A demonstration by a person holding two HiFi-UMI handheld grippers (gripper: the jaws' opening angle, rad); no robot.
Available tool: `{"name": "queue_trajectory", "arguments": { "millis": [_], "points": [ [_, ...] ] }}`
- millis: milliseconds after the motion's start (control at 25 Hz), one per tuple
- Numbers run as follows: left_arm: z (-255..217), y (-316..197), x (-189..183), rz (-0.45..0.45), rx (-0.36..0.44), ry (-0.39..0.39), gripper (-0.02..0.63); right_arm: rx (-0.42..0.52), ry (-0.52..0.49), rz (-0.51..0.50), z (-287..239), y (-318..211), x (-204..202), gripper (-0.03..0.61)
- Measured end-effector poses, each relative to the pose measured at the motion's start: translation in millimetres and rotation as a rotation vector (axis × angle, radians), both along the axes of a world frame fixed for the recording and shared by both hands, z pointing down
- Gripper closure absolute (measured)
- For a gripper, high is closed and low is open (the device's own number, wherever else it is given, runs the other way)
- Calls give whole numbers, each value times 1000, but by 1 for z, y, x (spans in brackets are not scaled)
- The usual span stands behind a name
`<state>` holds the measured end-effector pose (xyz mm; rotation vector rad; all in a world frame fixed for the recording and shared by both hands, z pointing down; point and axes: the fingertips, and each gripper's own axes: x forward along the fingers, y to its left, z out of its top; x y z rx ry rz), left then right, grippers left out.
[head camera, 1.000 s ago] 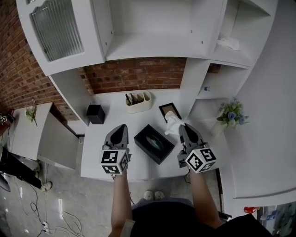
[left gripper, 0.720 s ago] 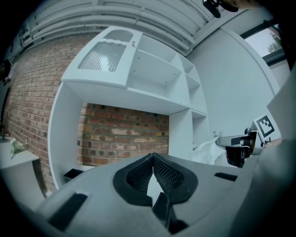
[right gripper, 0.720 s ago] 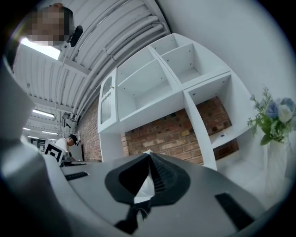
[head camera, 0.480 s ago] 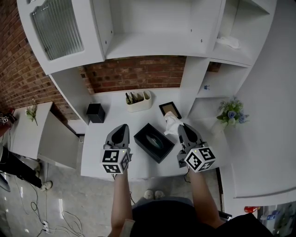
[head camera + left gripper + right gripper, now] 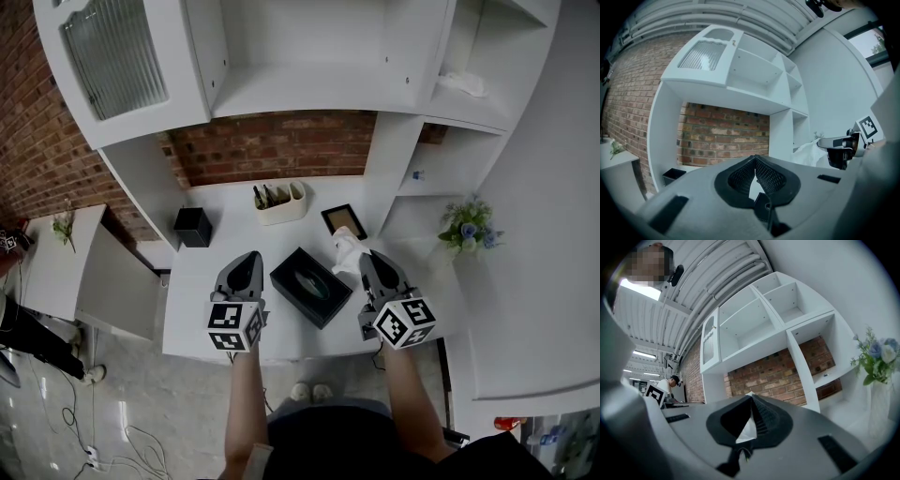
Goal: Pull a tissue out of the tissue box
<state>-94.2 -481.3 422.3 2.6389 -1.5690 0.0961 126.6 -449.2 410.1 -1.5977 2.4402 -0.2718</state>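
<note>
The black tissue box (image 5: 311,286) lies at an angle on the white table (image 5: 208,314), its oval slot facing up. A white tissue (image 5: 345,247) hangs free of the box to its right, crumpled, with my right gripper (image 5: 367,259) shut on it. In the right gripper view a strip of tissue (image 5: 747,428) shows between the closed jaws of the right gripper (image 5: 751,398). My left gripper (image 5: 247,261) hovers left of the box, holding nothing. In its own view the left gripper (image 5: 755,158) has its tips meeting, and the tissue (image 5: 806,151) shows off to the right.
A white caddy with bottles (image 5: 281,203), a black cube container (image 5: 192,227) and a dark picture frame (image 5: 343,220) stand at the table's back by the brick wall. A vase of flowers (image 5: 466,231) is on the right counter. White shelves rise above.
</note>
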Motion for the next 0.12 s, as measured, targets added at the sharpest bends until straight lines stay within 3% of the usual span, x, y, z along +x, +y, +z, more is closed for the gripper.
{"name": "queue_trajectory", "arguments": {
  "millis": [120],
  "points": [
    [1, 0, 0, 0, -4, -2, 604, -2, 3, -1, 1, 0, 0, 580]
  ]
}}
